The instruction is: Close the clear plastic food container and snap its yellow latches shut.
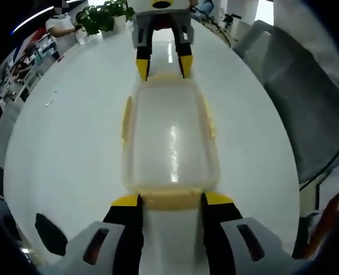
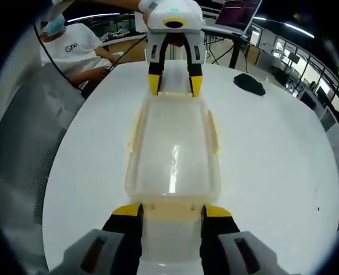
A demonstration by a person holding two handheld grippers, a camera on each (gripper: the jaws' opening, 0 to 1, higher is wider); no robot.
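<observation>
A: White, glossy tabletop (image 1: 60,143) under everything, round-edged. What sits at the near end of the clear container (image 1: 170,137)?

B: The left gripper (image 1: 170,200), jaws spread wide on either side of the near yellow end latch (image 1: 169,197), clamping nothing. The container is a long rounded-corner rectangle of cloudy plastic, lid already lying on it.

A: And along the container's long sides?

B: Pale yellow side latches (image 1: 127,117) flare outward, so I judge them unsnapped.

A: Beyond the container's far end?

B: The right gripper (image 2: 170,209) mirrors the left, jaws apart around its own end latch (image 2: 170,211). Closing looks done; pressing latches remains. Past the container stands a leafy plant (image 1: 103,14).
</observation>
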